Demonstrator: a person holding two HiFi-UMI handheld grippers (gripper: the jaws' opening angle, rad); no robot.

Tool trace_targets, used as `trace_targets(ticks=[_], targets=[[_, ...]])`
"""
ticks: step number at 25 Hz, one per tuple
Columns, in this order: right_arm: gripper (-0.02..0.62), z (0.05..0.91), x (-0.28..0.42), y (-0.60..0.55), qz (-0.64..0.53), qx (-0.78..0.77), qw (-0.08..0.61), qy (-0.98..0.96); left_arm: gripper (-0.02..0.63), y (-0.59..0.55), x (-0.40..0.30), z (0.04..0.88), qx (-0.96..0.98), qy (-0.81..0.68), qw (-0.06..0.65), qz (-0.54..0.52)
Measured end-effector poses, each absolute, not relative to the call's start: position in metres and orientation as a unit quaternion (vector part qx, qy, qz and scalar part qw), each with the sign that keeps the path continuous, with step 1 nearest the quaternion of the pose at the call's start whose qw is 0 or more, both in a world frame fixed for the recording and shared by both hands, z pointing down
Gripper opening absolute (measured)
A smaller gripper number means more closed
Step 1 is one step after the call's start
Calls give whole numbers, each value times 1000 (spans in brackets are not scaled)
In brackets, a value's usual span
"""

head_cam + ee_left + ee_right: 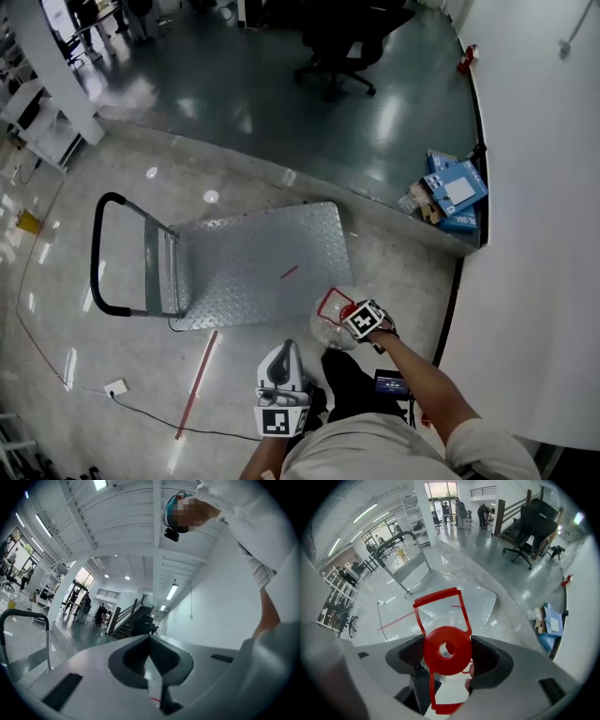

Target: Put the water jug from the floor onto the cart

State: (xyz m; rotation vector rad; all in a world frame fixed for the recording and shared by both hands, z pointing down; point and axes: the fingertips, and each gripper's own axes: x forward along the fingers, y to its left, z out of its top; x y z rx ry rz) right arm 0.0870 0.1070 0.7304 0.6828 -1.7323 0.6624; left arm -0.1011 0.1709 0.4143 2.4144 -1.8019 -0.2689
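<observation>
The clear water jug [328, 325] with a red carry handle [335, 302] hangs just off the near right corner of the metal cart deck [253, 267]. My right gripper [347, 319] is shut on it. In the right gripper view the jaws press either side of the jug's red cap [446, 651], with the red handle [439, 603] standing up beyond it and the cart deck [461, 597] further on. My left gripper [284, 354] is held near the person's body, tilted upward. Its jaws [150, 641] are shut with nothing in them.
The cart's black push handle [97, 253] stands at its left end. Blue boxes [455, 192] lie by the white wall [534, 234] on the right. An office chair [342, 47] is at the back, and a white pillar [56, 75] at the far left. A red floor strip [197, 384] and a cable with a white socket [115, 386] lie near the person's feet.
</observation>
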Motion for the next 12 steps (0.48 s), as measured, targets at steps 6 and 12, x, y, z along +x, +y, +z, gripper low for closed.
trace_targets(ticks=[6, 12], targets=[[304, 704, 58, 14, 241, 285, 537, -757, 3, 107, -97, 405, 789, -606, 44, -93], [304, 699, 40, -61, 197, 262, 532, -781, 3, 35, -83, 399, 777, -624, 32, -82]])
